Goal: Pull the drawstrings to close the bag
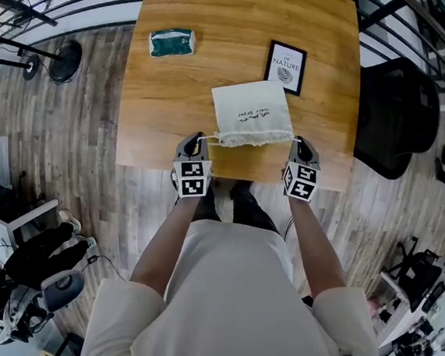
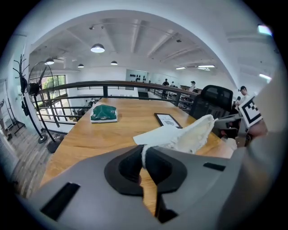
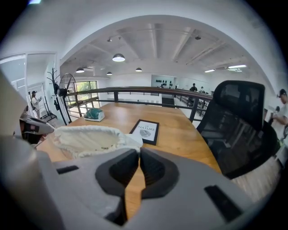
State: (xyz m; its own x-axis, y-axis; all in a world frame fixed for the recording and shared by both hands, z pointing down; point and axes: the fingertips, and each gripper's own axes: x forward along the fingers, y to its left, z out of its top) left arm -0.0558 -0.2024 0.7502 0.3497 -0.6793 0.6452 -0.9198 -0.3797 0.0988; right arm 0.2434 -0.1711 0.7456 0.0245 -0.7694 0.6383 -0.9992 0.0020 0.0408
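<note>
A cream drawstring bag lies flat on the wooden table, its gathered mouth toward the front edge. My left gripper sits at the mouth's left end, shut on a white drawstring that runs between its jaws to the bag. At the mouth's right end my right gripper is shut, with the bag's other cord reaching its tips. In the right gripper view the puckered bag mouth lies just left of that gripper. The mouth is partly gathered and still gapes.
A black-framed print lies just behind the bag on the right. A green packet rests at the far left of the table. A black office chair stands by the table's right side. A dark railing runs behind the table.
</note>
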